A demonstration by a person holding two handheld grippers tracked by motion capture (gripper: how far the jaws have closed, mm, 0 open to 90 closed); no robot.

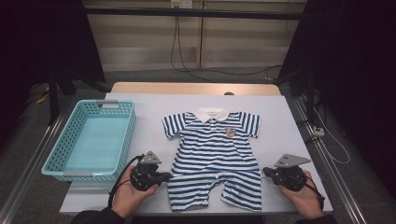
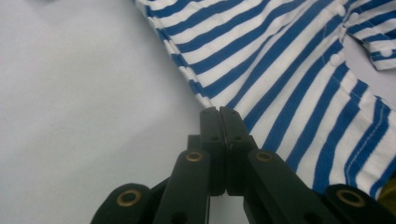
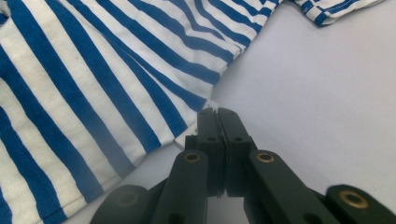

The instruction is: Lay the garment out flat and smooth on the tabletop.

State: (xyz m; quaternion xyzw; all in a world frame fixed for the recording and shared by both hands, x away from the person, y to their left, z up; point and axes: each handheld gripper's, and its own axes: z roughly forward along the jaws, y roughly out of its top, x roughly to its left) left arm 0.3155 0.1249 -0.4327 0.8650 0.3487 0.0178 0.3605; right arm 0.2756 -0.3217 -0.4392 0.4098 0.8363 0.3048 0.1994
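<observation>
High view: striped romper [image 1: 215, 156] lies flat on the white sheet [image 1: 280, 121] covering my bench, collar away from me, legs toward me. Turquoise basket [image 1: 88, 137] sits to its left, well apart from the cloth. My left tongs [image 1: 164, 176] rest at the romper's left edge, near the left leg. My right tongs [image 1: 264, 171] rest at its right edge, by the hip. Both hands low, near the bench's front edge.

Left gripper view: my jaws pressed together, tips meeting right at the romper's hem [image 2: 201, 95], where blue stripes end on the sheet. I cannot tell whether any cloth is caught between them. White snap buttons [image 2: 337, 59] show farther along the leg opening.

Right gripper view: jaws pressed together here too, tips at the romper's side edge [image 3: 198, 105]. Whether fabric sits between the tips, I cannot tell. Bare sheet to the right.
</observation>
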